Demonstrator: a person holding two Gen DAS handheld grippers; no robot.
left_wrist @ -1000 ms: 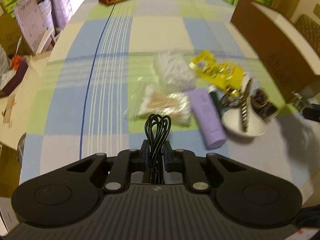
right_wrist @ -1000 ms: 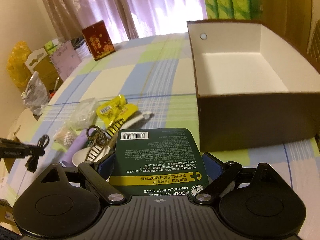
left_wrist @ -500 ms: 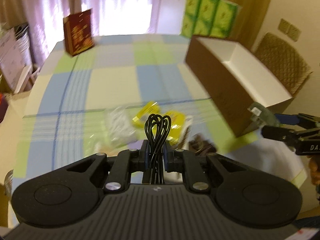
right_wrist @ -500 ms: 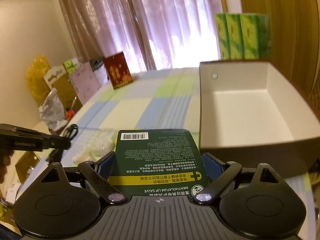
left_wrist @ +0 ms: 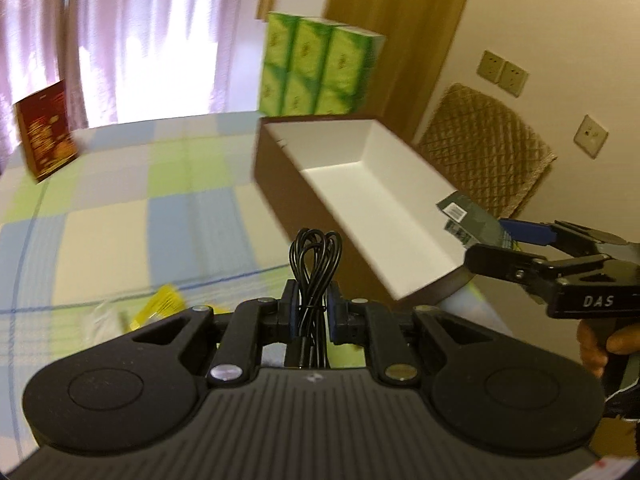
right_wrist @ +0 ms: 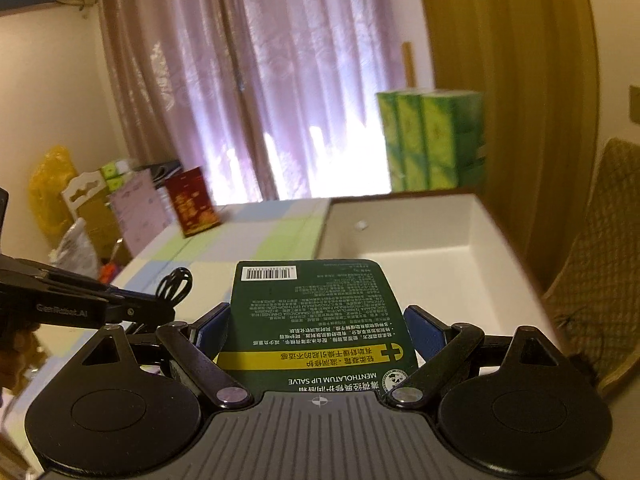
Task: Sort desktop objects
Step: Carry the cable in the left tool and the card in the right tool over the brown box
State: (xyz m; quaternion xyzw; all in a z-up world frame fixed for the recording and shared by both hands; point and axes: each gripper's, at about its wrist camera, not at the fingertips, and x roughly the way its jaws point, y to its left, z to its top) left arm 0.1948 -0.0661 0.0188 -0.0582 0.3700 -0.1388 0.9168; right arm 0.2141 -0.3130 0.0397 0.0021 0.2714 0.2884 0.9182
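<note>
**Checked tablecloth, open box ahead of both grippers**

Curtained window light falls on the checked tablecloth (left_wrist: 120,236), where the brown box (left_wrist: 380,196) with its white inside stands open. Its long axis runs away from the left gripper (left_wrist: 314,312), whose jaws are pinched tight on a coiled black cable (left_wrist: 316,256), upright, short of the box's near wall. The right gripper (right_wrist: 318,332) grips a green lip-salve card (right_wrist: 316,312) by its edges, jaws wide. In the left view that card already overhangs the box's near corner, so the right hand looks nearer to dropping.
</note>
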